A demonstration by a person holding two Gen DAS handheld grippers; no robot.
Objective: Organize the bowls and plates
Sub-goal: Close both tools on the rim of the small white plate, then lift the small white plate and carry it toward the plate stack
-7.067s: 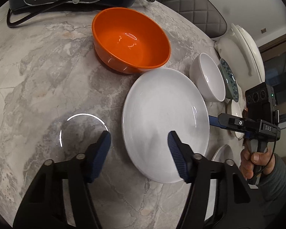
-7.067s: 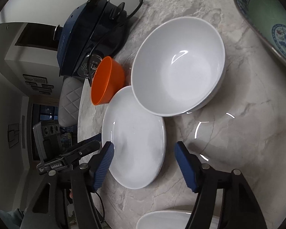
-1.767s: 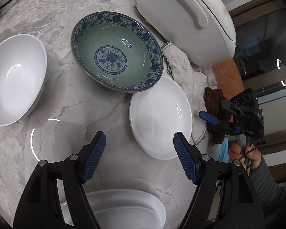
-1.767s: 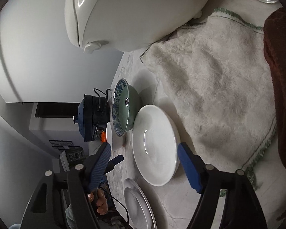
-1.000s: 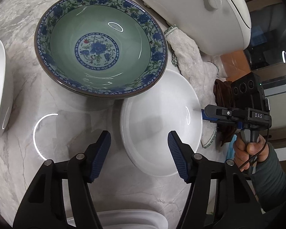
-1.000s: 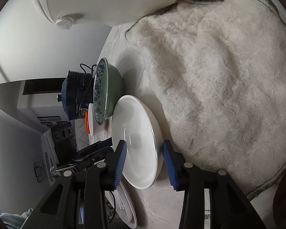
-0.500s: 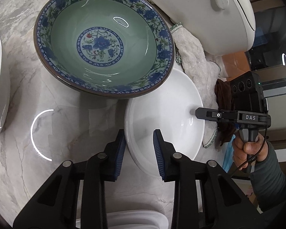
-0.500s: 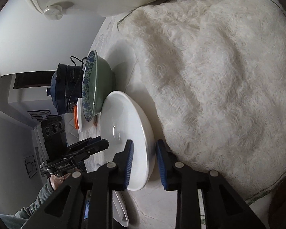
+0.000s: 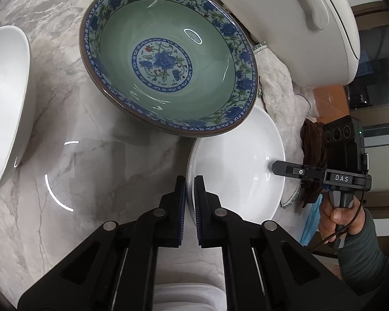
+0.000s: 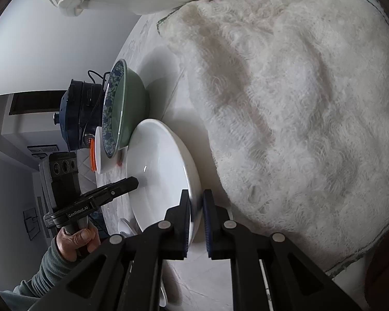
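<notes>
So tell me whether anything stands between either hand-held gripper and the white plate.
Nothing visible does. The left hand-held gripper and the right hand-held gripper are each shut on the white plate, at opposite rims.

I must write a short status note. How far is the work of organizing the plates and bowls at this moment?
Done: nothing looks stacked yet; the patterned green bowl and a white bowl stand apart on the marble table.
In hand: the left gripper and right gripper have just closed on opposite rims of the white plate, which is not clearly lifted.
Left: move this plate, perhaps onto the white dishes at the near edge, then gather the bowls.
</notes>
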